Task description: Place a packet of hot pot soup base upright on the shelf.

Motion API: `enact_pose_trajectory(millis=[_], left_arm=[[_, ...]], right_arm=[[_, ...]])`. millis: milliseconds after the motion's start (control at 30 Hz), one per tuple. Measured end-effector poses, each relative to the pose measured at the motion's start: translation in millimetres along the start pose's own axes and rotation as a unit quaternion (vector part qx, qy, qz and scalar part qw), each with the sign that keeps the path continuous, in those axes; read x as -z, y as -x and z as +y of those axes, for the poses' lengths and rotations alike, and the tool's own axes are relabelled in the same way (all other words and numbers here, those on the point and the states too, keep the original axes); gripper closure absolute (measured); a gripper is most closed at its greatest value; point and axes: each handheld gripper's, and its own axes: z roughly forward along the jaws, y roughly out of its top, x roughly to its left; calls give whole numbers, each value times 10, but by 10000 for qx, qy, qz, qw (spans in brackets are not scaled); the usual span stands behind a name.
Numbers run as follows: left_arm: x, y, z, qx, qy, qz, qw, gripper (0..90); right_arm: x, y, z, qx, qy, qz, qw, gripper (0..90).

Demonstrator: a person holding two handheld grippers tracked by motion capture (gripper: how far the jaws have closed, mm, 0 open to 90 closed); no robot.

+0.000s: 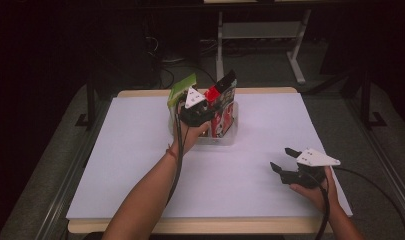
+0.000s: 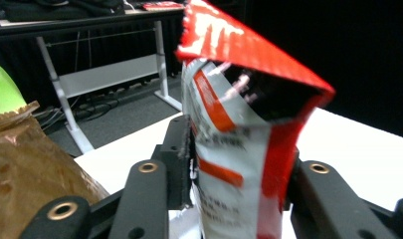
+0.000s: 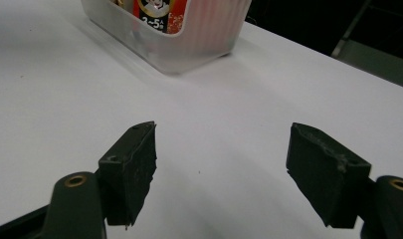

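Up close, the left gripper (image 2: 239, 174) has a red, white and black snack bag (image 2: 244, 144) standing upright between its two black jaws. The bag's sides meet the pads, though whether the pads press or merely touch cannot be told. Its printing is too blurred to read. Just beside it sits a crinkled brown bag (image 2: 25, 169) with a bright green packet (image 2: 2, 92) behind. Seen from above, these packs stand in a clear plastic bin (image 1: 229, 136) at the far middle of the table. Through the bin's wall, one label shows "2-5" under a round cartoon emblem (image 3: 156, 7). The right gripper (image 1: 284, 161) rests low near the table's front right, jaws spread wide with nothing between them. A white sheet (image 1: 140, 150) covers the wooden tabletop. Beyond it, the room is dark, with grey floor and white desk legs (image 1: 220, 45).
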Motion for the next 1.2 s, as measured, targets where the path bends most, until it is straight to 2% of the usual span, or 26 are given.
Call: enact_pose_trajectory(millis=[233, 367, 1200], left_arm=[[84, 6, -11, -208, -111, -44, 9997, 582], [111, 12, -18, -285, -123, -47, 9995, 595], [232, -1, -40, -301, -136, -153, 9993, 605]], right_arm=[[3, 1, 3, 14, 3, -6, 10000, 270], [1, 3, 1, 1, -10, -10, 10000, 271], [-11, -17, 6, 19, -35, -2, 10000, 271]])
